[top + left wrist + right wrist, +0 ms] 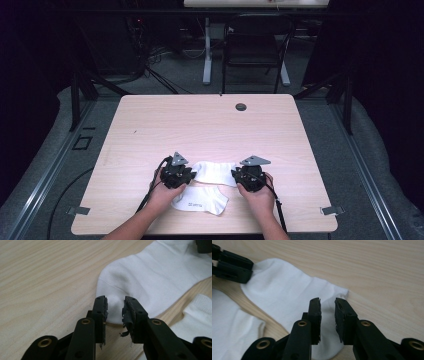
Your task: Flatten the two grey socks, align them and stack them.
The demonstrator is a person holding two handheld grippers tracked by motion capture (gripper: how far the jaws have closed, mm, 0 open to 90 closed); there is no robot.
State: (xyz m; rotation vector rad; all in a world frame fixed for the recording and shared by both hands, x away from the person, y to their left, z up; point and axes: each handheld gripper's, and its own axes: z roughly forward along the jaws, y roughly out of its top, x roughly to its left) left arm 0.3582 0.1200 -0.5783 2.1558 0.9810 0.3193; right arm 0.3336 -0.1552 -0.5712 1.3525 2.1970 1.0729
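Two white cotton ankle socks lie on the pale wood-grain tabletop (210,125), near its front edge. The farther sock (216,172) lies crosswise between the two hand-held tools; the nearer sock (200,201) lies just in front of it, its cuff end beside the first.

Left tongs (115,308): jaws parted by a narrow gap, straddling the rounded end of the farther sock (155,277); nothing is clamped. Right tongs (327,312): jaws likewise parted a little, set over the opposite end of the same sock (287,295); nothing gripped.

Judgement: the step in hand is a two-ended pinch of the farther sock. To do it well, both tongs should go low enough to take the full fabric thickness, not just the top layer, and close well inside the edge. The nearer sock (195,312) lies close to the left tongs; keep it out of the bite.
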